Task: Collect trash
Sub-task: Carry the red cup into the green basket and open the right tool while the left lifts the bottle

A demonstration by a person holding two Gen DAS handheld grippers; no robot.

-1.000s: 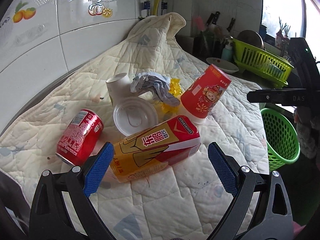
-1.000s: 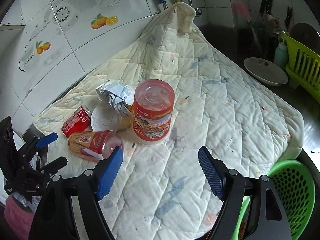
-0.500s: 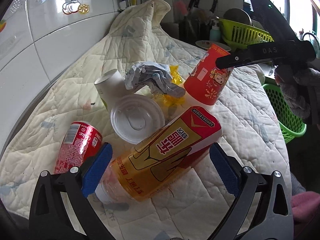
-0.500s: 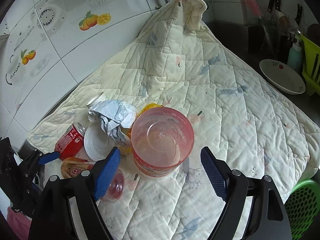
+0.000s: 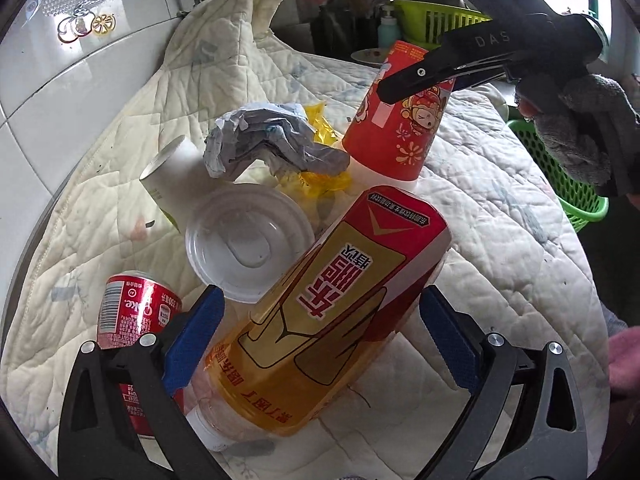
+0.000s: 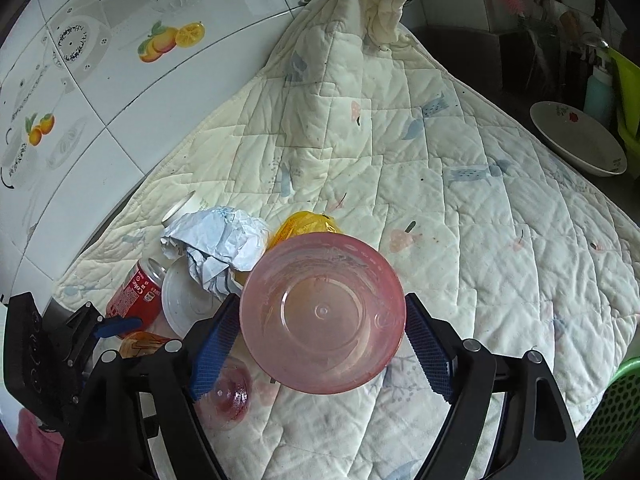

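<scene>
A yellow-and-red labelled plastic bottle [image 5: 332, 300] lies on the quilted cloth [image 5: 500, 240]. My left gripper [image 5: 322, 336] is open and straddles the bottle's lower half, with both blue pads just off its sides. Beside it lie a red cola can [image 5: 136, 316], a white plastic lid [image 5: 248, 240], crumpled paper [image 5: 272, 144], a yellow wrapper [image 5: 320, 176] and a tipped white cup [image 5: 168, 176]. An upside-down red paper cup [image 6: 322, 312] stands between the pads of my open right gripper [image 6: 322, 344]. The pads flank it closely.
A green mesh basket [image 6: 612, 420] sits off the cloth's right edge. A white bowl [image 6: 576, 140], a green dish rack [image 5: 440, 24] and knives stand at the back. A tiled wall [image 6: 120, 80] borders the left. A gloved hand [image 5: 580, 128] holds the right gripper.
My left gripper has rolled and come down around the bottle. My right gripper has moved in over the red cup, which now sits between its pads.
</scene>
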